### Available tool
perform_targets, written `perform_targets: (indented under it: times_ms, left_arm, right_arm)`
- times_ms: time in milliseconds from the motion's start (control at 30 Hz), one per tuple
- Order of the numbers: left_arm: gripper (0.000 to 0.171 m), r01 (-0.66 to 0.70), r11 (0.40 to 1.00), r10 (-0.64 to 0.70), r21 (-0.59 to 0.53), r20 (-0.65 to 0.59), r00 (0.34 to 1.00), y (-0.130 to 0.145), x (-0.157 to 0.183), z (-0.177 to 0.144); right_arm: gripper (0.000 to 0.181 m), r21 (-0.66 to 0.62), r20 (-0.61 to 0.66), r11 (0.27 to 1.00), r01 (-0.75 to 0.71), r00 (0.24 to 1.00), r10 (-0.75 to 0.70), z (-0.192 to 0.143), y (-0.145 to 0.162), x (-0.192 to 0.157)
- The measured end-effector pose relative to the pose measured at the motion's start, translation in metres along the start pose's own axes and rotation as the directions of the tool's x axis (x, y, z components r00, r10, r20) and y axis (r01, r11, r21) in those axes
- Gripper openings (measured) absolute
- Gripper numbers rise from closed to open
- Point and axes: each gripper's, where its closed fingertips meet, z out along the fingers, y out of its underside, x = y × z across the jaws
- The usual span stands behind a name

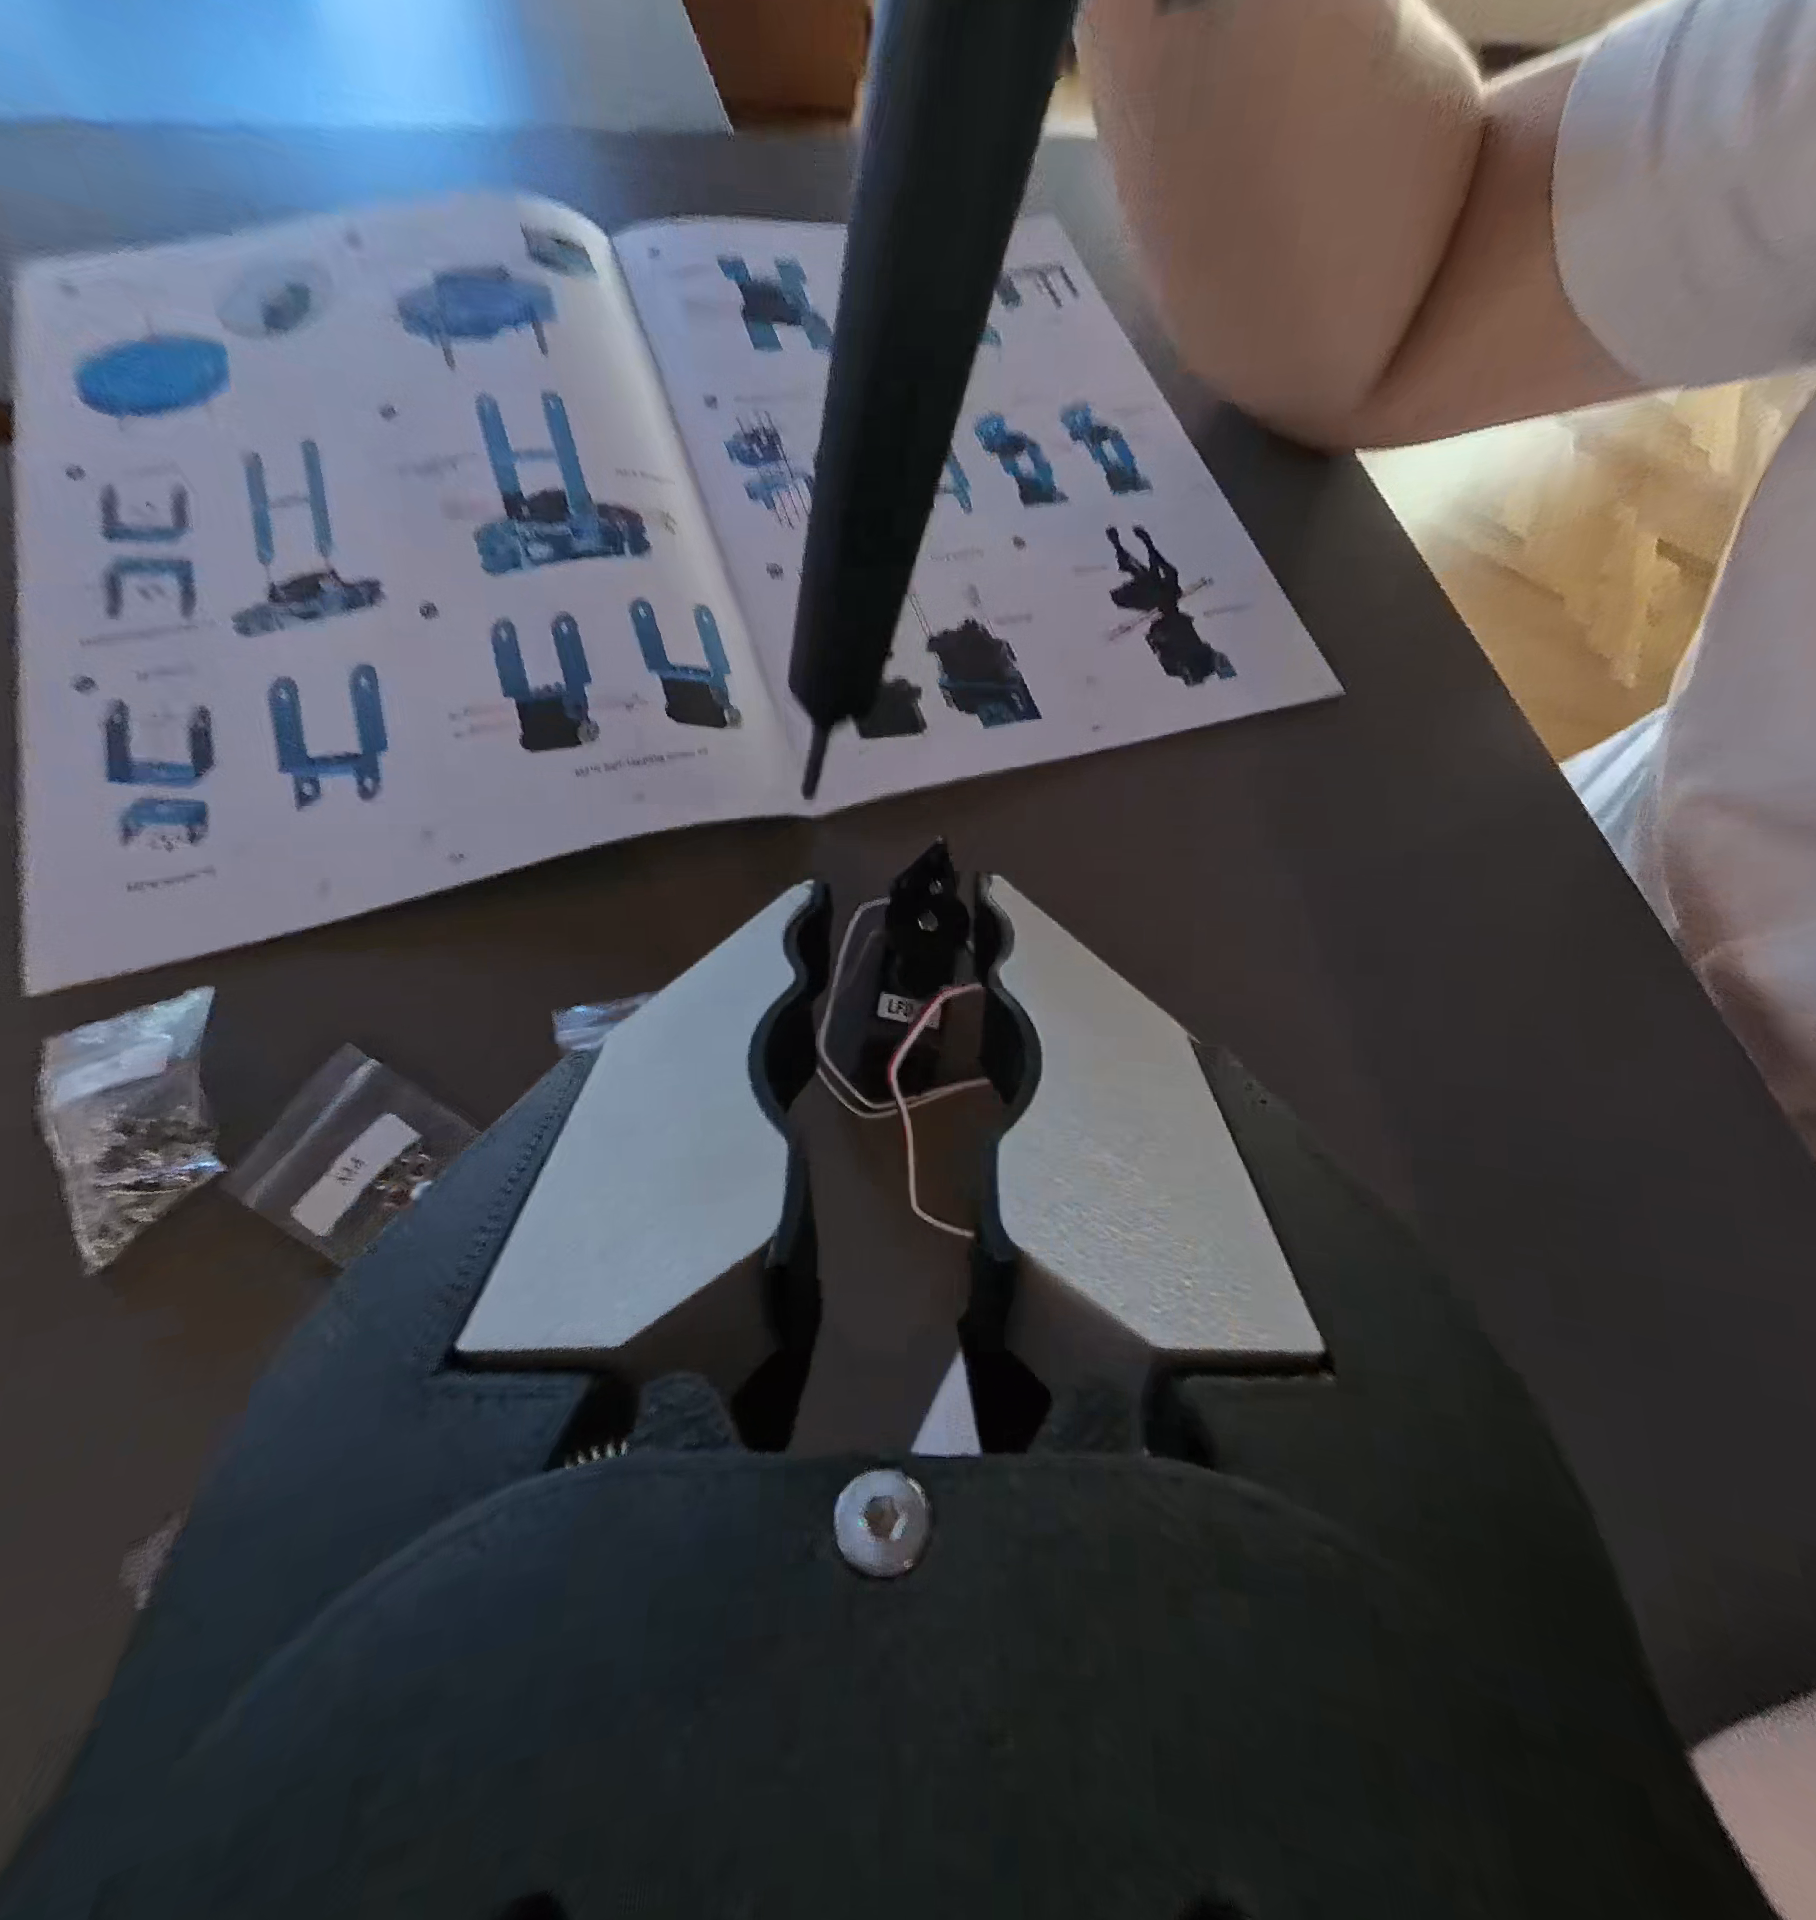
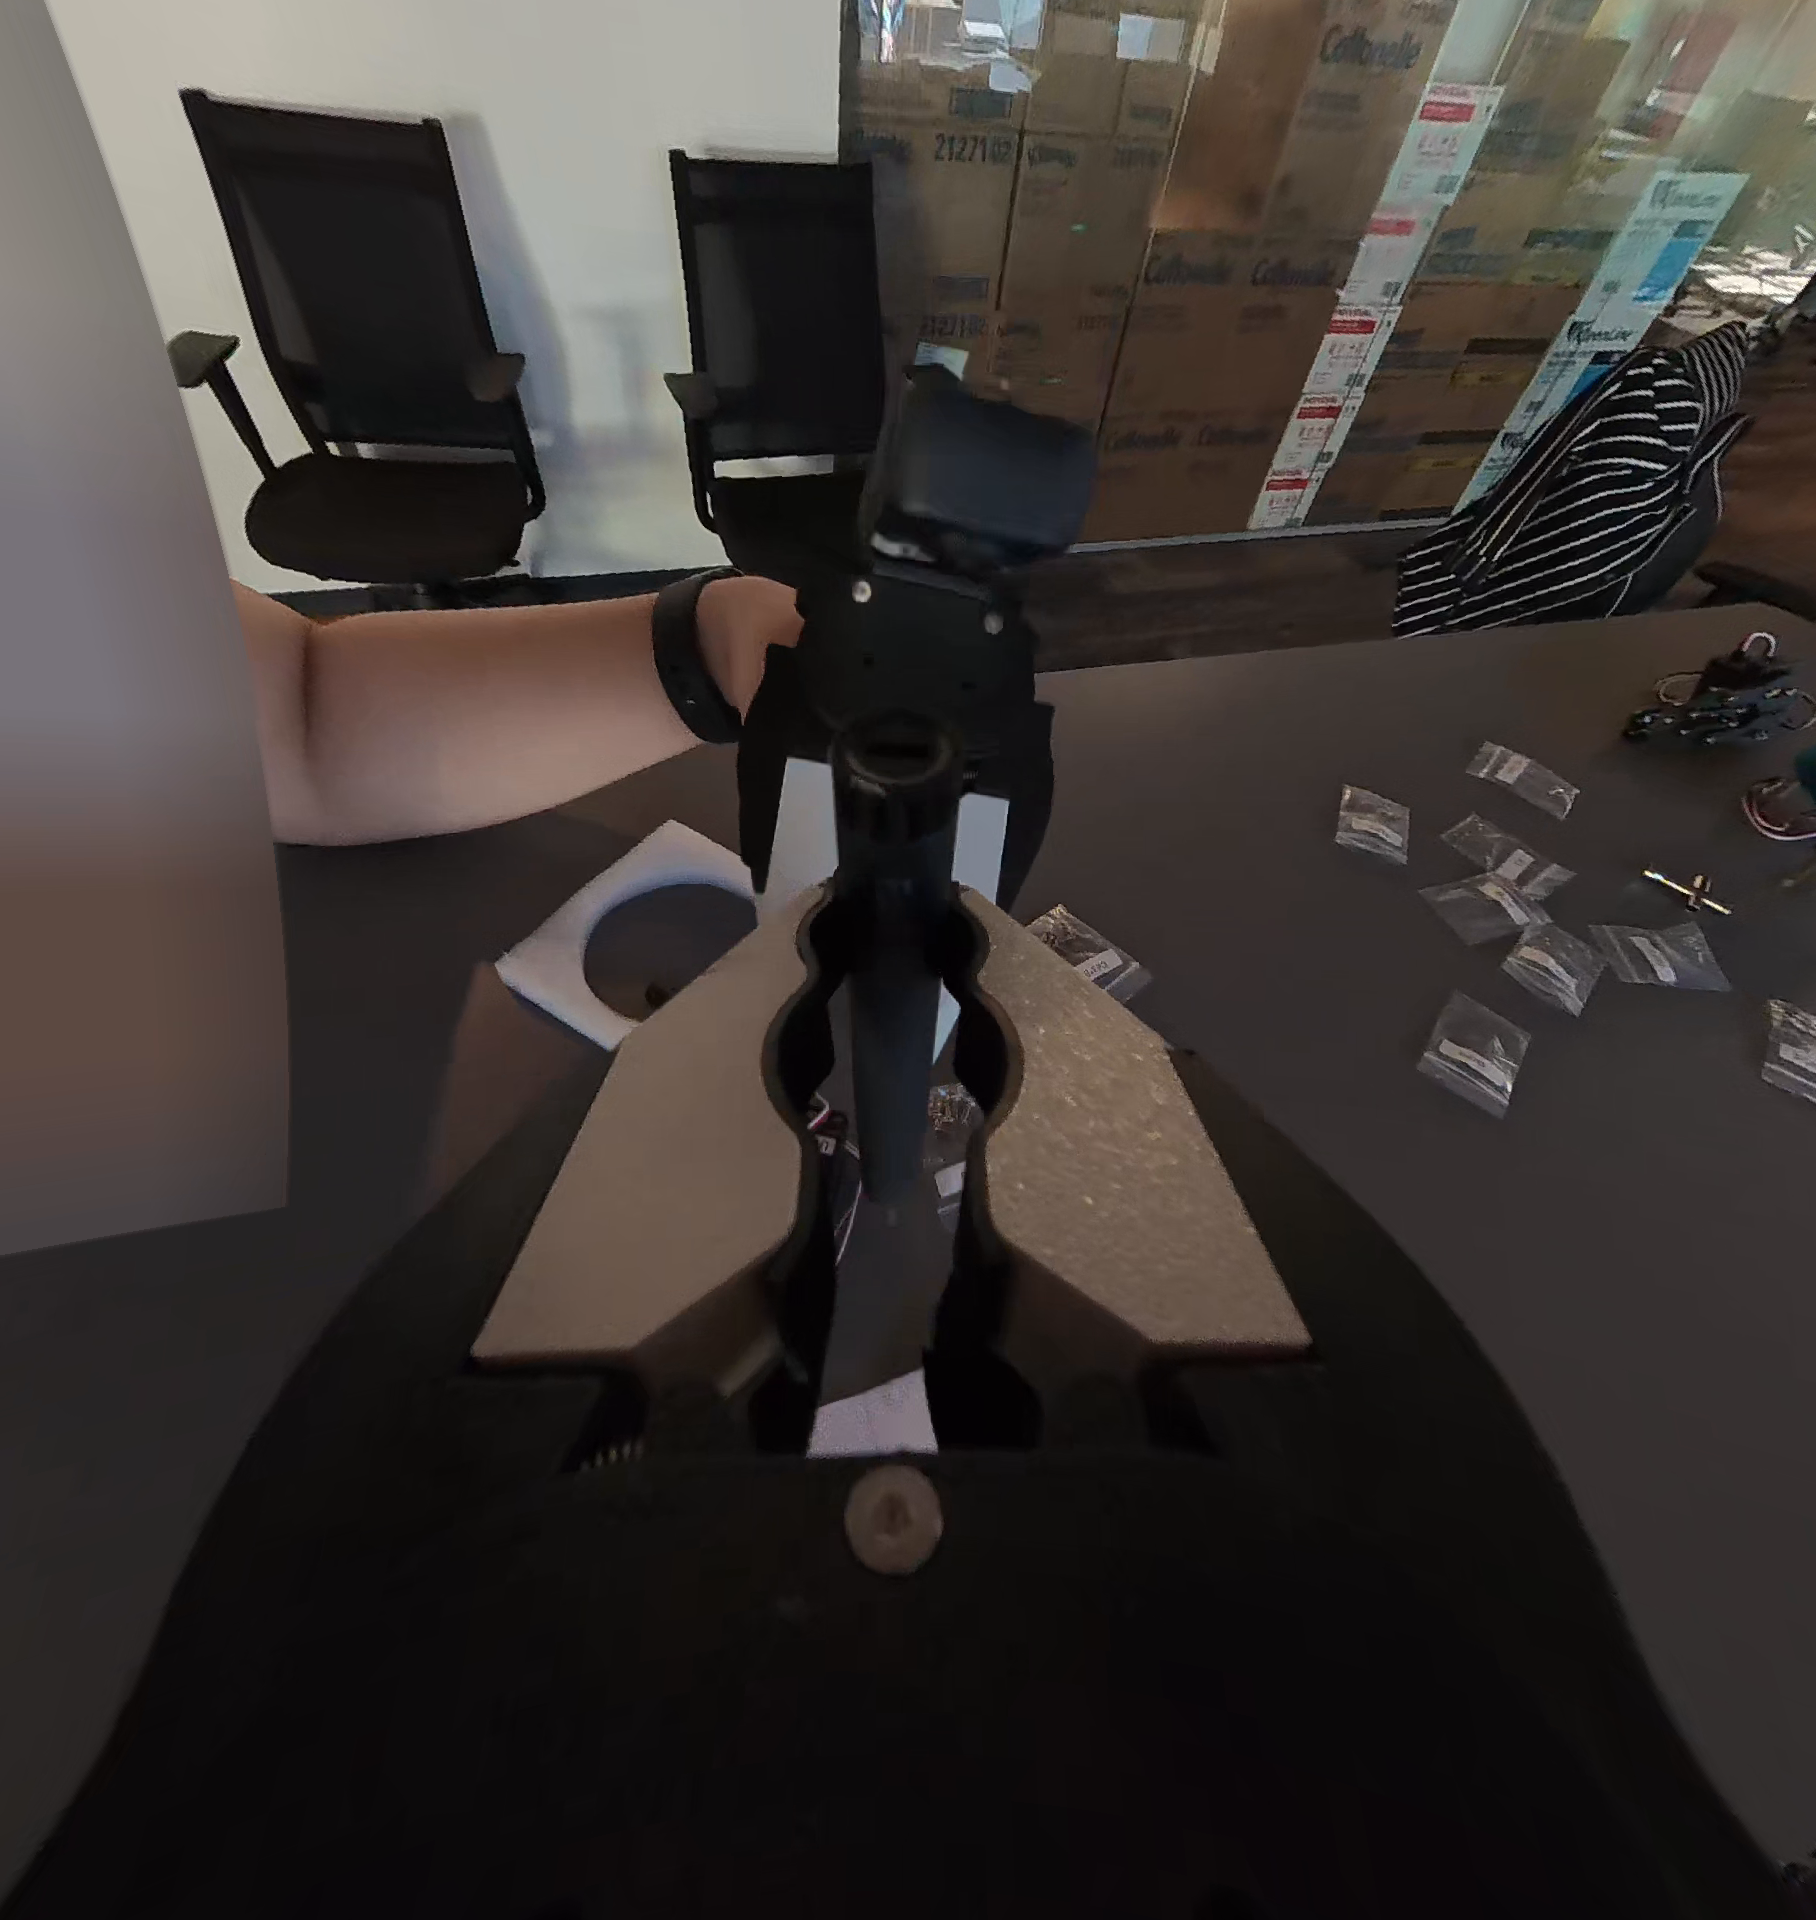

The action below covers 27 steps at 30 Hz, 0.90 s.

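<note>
My left gripper is shut on a small black servo part with a white label and thin white and red wires, held just above the dark table. A long black screwdriver comes down from above, its tip just beyond the part, over the booklet's edge. My right gripper is shut on that screwdriver's handle, which points steeply down. The left gripper with its camera shows beyond it, held by a hand with a black wristband.
An open instruction booklet lies flat on the dark table, small plastic bags of screws beside it. More bags, a small metal tool, a black assembly and white foam lie around. A person's arm is at the right. The tips of one gripper are about 12 cm away from the tips of the other.
</note>
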Motion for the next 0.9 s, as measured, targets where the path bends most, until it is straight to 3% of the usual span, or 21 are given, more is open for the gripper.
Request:
perform_targets:
  times_ms: [267,500,667,833,900]
  left_arm:
    - [0.023,0.007,0.995,-0.008,-0.099,-0.014,1.0,0.017,-0.003,0.026]
    - [0.016,-0.032,0.998,0.023,-0.06,-0.149,0.989,0.017,0.018,0.028]
    - [0.011,0.004,0.996,-0.017,-0.094,-0.135,0.991,0.027,0.012,0.021]
    - [0.021,0.009,0.999,-0.014,-0.051,-0.11,0.994,0.016,0.007,0.024]
    - [0.018,-0.034,0.998,0.028,-0.059,-0.114,0.993,0.013,0.012,0.028]
  right_arm:
    - [0.016,0.017,-0.02,1.0,0.014,1.0,-0.014,-0.017,-0.01,-0.004]
    - [0.016,0.032,-0.022,0.999,0.008,1.0,-0.008,-0.023,-0.013,-0.003]
    - [0.015,0.063,-0.019,0.997,-0.039,0.999,0.04,-0.031,-0.01,0.008]
    - [0.016,0.1,-0.004,0.991,-0.091,0.996,0.092,-0.036,-0.008,0.018]
    - [0.016,0.102,-0.004,0.991,-0.083,0.996,0.084,-0.035,-0.01,0.017]
